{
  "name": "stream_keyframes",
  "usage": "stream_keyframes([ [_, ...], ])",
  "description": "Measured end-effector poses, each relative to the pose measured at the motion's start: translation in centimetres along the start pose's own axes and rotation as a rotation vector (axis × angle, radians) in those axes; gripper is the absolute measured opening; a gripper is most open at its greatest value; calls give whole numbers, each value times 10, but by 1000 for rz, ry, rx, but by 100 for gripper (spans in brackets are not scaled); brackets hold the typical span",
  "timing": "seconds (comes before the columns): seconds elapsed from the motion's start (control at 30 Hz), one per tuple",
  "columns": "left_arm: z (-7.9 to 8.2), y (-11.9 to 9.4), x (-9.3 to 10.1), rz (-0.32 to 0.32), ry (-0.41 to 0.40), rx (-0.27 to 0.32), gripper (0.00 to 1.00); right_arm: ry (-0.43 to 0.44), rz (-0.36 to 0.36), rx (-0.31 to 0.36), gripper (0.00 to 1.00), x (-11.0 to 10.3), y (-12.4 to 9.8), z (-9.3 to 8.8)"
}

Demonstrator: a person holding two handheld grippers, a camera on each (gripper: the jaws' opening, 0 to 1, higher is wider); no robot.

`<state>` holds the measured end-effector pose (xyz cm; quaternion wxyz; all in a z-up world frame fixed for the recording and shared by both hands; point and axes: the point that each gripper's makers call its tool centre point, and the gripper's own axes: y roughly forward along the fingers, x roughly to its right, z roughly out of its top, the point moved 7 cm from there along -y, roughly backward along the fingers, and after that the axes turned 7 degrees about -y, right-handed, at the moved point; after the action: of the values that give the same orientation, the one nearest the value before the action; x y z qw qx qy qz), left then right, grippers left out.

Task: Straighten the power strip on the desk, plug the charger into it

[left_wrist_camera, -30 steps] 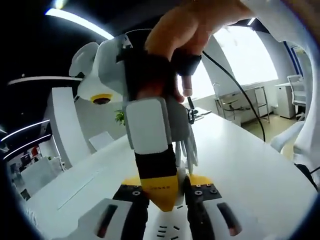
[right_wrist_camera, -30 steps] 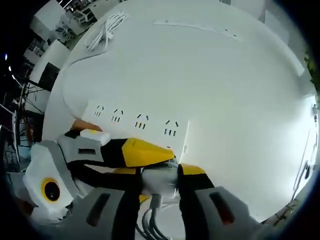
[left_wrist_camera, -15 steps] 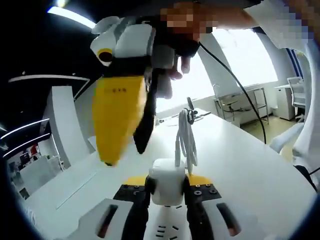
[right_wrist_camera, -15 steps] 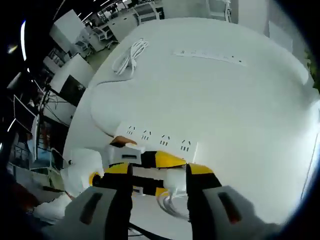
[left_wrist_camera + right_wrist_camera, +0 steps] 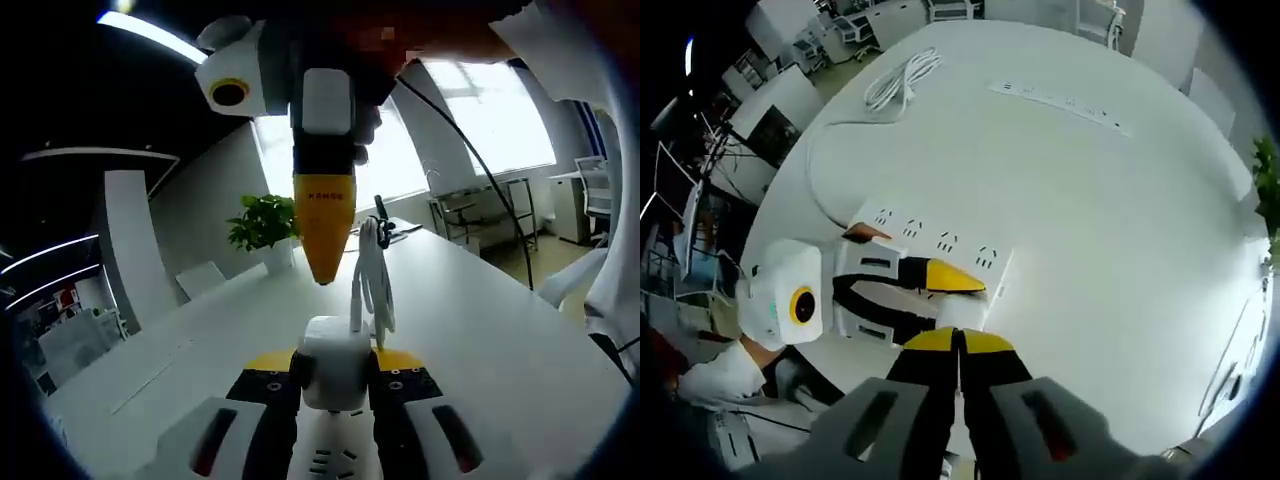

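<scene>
- Left gripper [image 5: 333, 372]: jaws pinching the white charger [image 5: 334, 362], right over the power strip [image 5: 940, 242] on the desk [image 5: 1120, 220].
- Right gripper [image 5: 960, 342]: jaws pressed together, nothing held, hanging above the charger.
- Charger's coiled cable [image 5: 372, 285] sticks up behind it.
- Plant [image 5: 262, 222] further back.

Potted plant [image 5: 262, 222] by the window; coiled white cable [image 5: 902, 80].

Bright windows [image 5: 480, 110] light a white desk [image 5: 480, 330] beside a potted plant [image 5: 262, 222].
</scene>
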<state>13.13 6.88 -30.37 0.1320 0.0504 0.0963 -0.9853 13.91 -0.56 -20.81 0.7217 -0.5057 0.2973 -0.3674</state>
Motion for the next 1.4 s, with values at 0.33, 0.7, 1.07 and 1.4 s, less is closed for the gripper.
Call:
stream_keyframes([
  [0.33, -2, 0, 0, 1, 0, -11, 29, -58, -38, -57, 1, -4, 17, -3],
  [0.7, -7, 3, 2, 27, 39, -74, 31, -121, -68, -66, 1, -12, 31, 0],
  [1.07, -7, 4, 0, 27, 28, -64, 31, -103, -37, -70, 1, -11, 31, -4],
  [1.4, -7, 5, -2, 33, 23, -60, 31, -136, -26, -69, 1, -10, 31, -6],
])
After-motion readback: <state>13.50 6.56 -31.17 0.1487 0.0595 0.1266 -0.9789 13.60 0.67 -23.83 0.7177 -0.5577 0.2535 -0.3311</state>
